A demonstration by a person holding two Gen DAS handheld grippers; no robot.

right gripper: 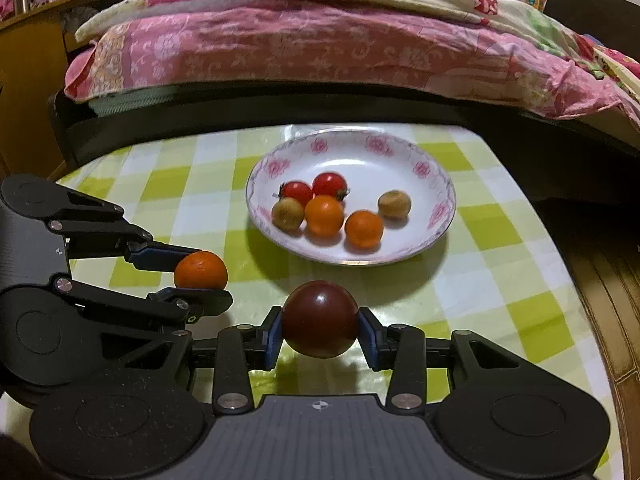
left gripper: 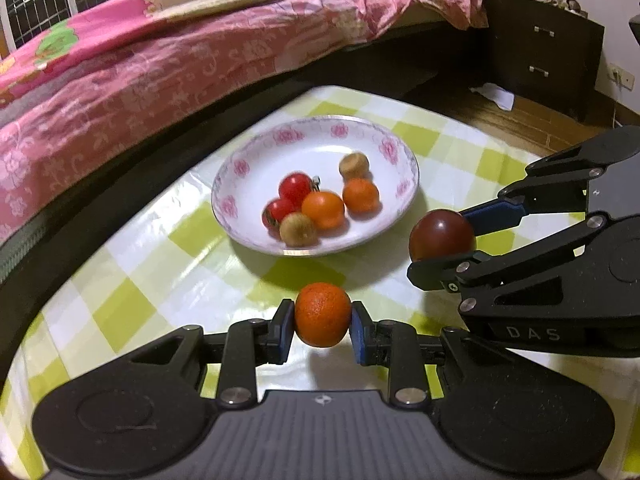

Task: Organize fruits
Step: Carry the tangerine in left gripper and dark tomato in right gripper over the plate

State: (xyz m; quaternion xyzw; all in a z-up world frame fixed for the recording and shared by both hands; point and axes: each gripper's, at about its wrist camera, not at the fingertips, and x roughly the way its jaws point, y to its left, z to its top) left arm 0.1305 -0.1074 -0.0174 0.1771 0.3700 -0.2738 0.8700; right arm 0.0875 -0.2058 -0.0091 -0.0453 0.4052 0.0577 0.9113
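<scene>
Just short of the plate (left gripper: 316,136), where six small fruits are already lying, the left gripper (left gripper: 322,326) is pinching an orange (left gripper: 322,314) and the right gripper (right gripper: 320,332) a dark, plum-like fruit (right gripper: 320,318), apparently readying both for delivery.

Left gripper (left gripper: 322,316): pointed forward and tilted down toward the tabletop; its two blue-padded fingers (left gripper: 285,330) are closed in from either side on a small orange fruit (left gripper: 322,314), which is pinched at its widest part.
Left gripper, from the right wrist view: it comes in from the left edge (right gripper: 200,270), one finger above the fruit and one below as that view shows it.
Right gripper (right gripper: 320,330): tilted down the same way; its pads (right gripper: 273,334) press on both sides of a dark red round fruit (right gripper: 320,318).
Right gripper, from the left wrist view: it reaches in from the right (left gripper: 448,236).
Spacing: the two grippers sit side by side, close together, fingertips apart.
</scene>
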